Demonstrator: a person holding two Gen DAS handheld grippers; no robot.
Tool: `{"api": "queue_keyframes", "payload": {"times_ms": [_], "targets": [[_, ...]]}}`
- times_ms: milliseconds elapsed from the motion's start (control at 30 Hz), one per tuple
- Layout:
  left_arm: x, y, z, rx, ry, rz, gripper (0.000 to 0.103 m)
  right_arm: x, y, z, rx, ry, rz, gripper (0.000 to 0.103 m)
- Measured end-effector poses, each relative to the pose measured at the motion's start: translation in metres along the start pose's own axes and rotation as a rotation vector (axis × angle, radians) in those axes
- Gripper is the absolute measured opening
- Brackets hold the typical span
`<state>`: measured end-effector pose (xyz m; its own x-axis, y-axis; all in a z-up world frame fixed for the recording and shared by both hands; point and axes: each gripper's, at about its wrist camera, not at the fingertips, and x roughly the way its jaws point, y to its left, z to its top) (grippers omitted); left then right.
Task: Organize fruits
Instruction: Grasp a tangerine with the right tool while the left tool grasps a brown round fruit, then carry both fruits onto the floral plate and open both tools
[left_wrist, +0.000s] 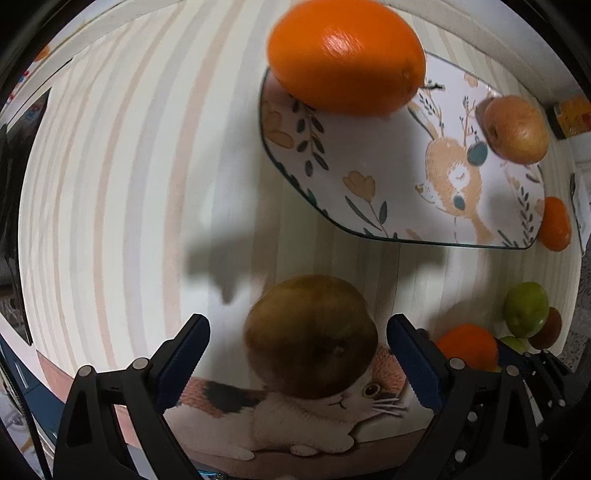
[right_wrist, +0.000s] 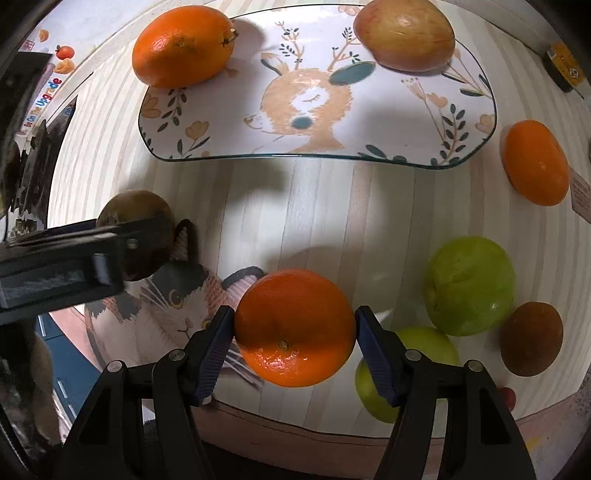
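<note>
The desk (right_wrist: 314, 206), covered in a pale striped cloth, carried a deer-printed plate (right_wrist: 369, 122) at its far side, and the sorting looked only partly done: one orange (right_wrist: 183, 44) and one apple (right_wrist: 404, 35) already sat on the plate, near its left and right ends, with the middle of it bare. The rest of the fruit lay off the plate. A second orange (right_wrist: 537, 162) rested on the cloth just beside the plate's right end; two green fruits (right_wrist: 469, 286), touching each other, and a small brown one (right_wrist: 532, 338) beside them were grouped at the near right. Two more pieces were being dealt with at that moment. The right hand-held gripper (right_wrist: 295, 330) pointed steeply down at a third orange (right_wrist: 295, 326) near the desk's front edge, its blue pads (right_wrist: 216, 349) pressed on either flank of the fruit, so it appeared to have hold of it, though the orange seemed not yet lifted. The left hand-held gripper (left_wrist: 299, 360) pointed straight down over a brown, kiwi-like fruit (left_wrist: 312, 338) lying on a cat picture on the cloth; its jaws stood wide apart with clear gaps on both sides, gripping nothing. By my judgement, six pieces were left to be placed.
</note>
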<state>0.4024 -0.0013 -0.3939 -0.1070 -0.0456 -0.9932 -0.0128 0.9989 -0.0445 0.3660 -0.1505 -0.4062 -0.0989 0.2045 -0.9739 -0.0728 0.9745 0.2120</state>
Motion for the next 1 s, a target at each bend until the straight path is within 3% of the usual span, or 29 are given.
{"api": "queue_keyframes", "payload": {"times_ms": [33, 67, 100, 367, 633, 867, 1000], "targets": [[0.0, -0.001, 0.0, 0.004, -0.012, -0.002, 0.087, 0.0, 0.0, 0.0, 0.002, 0.0, 0.002, 0.069], [0.0, -0.002, 0.0, 0.008, -0.022, -0.006, 0.069, 0.0, 0.001, 0.001, 0.003, 0.0, 0.002, 0.069], [-0.001, -0.002, -0.001, 0.005, -0.027, -0.028, 0.067, 0.0, 0.002, 0.001, 0.004, 0.001, 0.002, 0.069], [-0.01, 0.025, -0.03, -0.026, -0.059, 0.018, 0.067, -0.002, 0.001, -0.005, -0.005, -0.007, -0.001, 0.069], [-0.012, 0.047, -0.05, -0.085, -0.062, 0.006, 0.067, -0.002, 0.001, -0.01, -0.007, -0.017, -0.003, 0.07], [-0.011, 0.056, -0.054, -0.095, -0.083, 0.017, 0.067, -0.004, 0.01, -0.012, -0.044, -0.014, -0.029, 0.069], [-0.023, 0.042, -0.058, -0.083, -0.127, 0.019, 0.067, -0.012, 0.012, -0.014, -0.037, -0.037, -0.009, 0.069]]}}
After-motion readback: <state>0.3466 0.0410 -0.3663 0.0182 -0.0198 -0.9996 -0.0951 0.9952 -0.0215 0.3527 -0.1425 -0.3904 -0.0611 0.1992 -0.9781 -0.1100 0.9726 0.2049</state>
